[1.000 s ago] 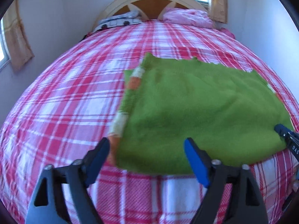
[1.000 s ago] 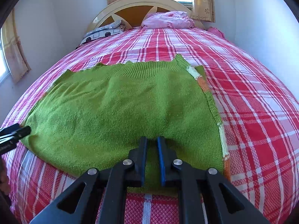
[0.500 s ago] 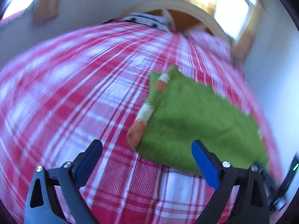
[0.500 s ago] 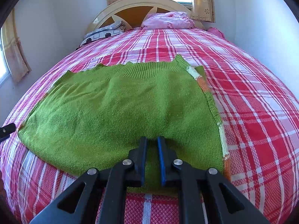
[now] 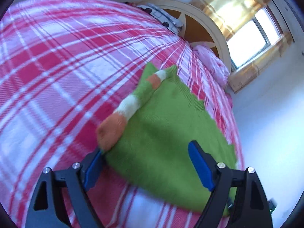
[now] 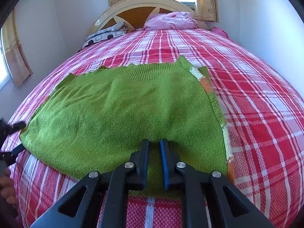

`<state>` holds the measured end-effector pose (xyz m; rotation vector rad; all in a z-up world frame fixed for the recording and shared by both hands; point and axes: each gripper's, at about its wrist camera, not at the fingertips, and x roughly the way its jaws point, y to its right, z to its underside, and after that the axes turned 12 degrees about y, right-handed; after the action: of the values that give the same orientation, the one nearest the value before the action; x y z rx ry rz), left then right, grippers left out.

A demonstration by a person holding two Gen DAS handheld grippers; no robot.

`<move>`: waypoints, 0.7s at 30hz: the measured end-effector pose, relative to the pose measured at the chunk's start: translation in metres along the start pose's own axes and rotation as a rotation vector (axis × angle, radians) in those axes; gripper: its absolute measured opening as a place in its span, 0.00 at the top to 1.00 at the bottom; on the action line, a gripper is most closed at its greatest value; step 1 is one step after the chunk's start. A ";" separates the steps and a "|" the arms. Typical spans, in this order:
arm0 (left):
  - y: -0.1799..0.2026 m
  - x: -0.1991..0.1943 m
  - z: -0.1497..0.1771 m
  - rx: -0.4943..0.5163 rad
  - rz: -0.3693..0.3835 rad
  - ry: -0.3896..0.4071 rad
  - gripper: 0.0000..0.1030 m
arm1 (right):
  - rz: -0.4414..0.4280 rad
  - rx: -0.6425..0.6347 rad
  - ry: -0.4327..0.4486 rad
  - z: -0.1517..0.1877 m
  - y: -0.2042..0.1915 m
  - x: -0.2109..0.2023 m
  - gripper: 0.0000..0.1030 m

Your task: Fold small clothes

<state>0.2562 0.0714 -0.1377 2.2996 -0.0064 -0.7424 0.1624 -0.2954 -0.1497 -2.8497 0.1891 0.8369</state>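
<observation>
A red-plaid bed carries a flat green sweater and pillows.

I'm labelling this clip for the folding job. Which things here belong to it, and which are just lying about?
Part of the job:
green sweater
striped sleeve
left gripper, open
right gripper, shut on the sweater's near edge
plaid bedspread, the work surface

Just lying about:
pink bedding
patterned pillow
headboard
curtains

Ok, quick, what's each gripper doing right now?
Left gripper: open, fingers either side of the green sweater's near corner, not gripping.
Right gripper: nearly shut over the sweater's near edge; whether it's pinching fabric can't be told.
</observation>
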 end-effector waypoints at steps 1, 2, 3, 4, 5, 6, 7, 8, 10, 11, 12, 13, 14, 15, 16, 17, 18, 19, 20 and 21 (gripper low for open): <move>0.001 0.003 -0.002 -0.006 0.006 -0.005 0.27 | 0.000 0.000 0.000 0.000 0.000 0.000 0.87; 0.002 0.009 -0.005 -0.009 0.025 -0.016 0.37 | 0.000 0.000 0.000 0.000 0.000 0.000 0.87; 0.001 0.013 -0.006 -0.009 0.036 -0.034 0.53 | 0.000 0.000 0.000 0.000 0.000 0.000 0.87; -0.002 0.017 -0.006 -0.005 0.034 -0.047 0.61 | 0.000 0.000 0.000 0.000 0.000 0.000 0.87; -0.008 0.015 -0.005 -0.002 0.039 -0.040 0.64 | -0.001 0.000 0.000 0.000 0.000 0.000 0.87; -0.011 0.014 -0.004 0.007 0.057 -0.026 0.66 | -0.002 0.001 0.000 0.000 0.000 0.000 0.87; -0.013 0.012 -0.001 0.018 0.066 -0.018 0.70 | -0.006 0.006 -0.001 0.000 0.001 0.000 0.87; -0.015 0.010 0.000 0.032 0.073 -0.011 0.72 | -0.011 0.013 -0.002 0.000 0.002 0.001 0.87; -0.021 0.008 0.000 0.021 0.091 -0.007 0.72 | -0.023 0.026 -0.009 -0.001 0.005 0.002 0.87; -0.022 0.008 0.000 0.015 0.095 -0.007 0.72 | -0.032 0.033 -0.014 -0.002 0.007 0.001 0.85; -0.022 0.007 0.001 0.021 0.097 -0.003 0.72 | -0.032 0.045 -0.023 -0.007 0.007 0.000 0.85; -0.021 0.007 0.001 0.029 0.098 0.002 0.72 | 0.000 0.056 -0.021 -0.014 0.005 -0.002 0.85; -0.021 0.006 0.002 0.031 0.101 0.008 0.72 | 0.017 0.060 -0.010 -0.019 0.003 -0.005 0.85; -0.022 0.006 0.002 0.028 0.104 0.010 0.72 | -0.007 0.067 0.032 -0.032 -0.008 -0.011 0.85; -0.023 0.006 0.003 0.023 0.109 0.010 0.72 | -0.047 0.069 0.061 -0.042 -0.020 -0.015 0.84; -0.024 0.005 0.003 0.017 0.114 0.010 0.72 | -0.073 0.070 0.074 -0.049 -0.029 -0.016 0.76; -0.025 0.004 0.003 0.011 0.119 0.012 0.72 | -0.116 0.072 0.081 -0.059 -0.045 -0.013 0.66; -0.025 0.004 0.003 0.008 0.121 0.014 0.72 | -0.179 0.079 0.071 -0.071 -0.065 -0.004 0.36; -0.026 0.004 0.004 0.005 0.122 0.016 0.72 | -0.218 0.083 0.065 -0.075 -0.076 0.001 0.23; -0.028 0.001 0.005 0.004 0.122 0.018 0.72 | -0.278 0.086 0.053 -0.083 -0.092 0.012 0.23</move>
<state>0.2491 0.0888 -0.1586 2.2866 -0.1389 -0.6599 0.2313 -0.2218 -0.0765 -2.7327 -0.1575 0.6800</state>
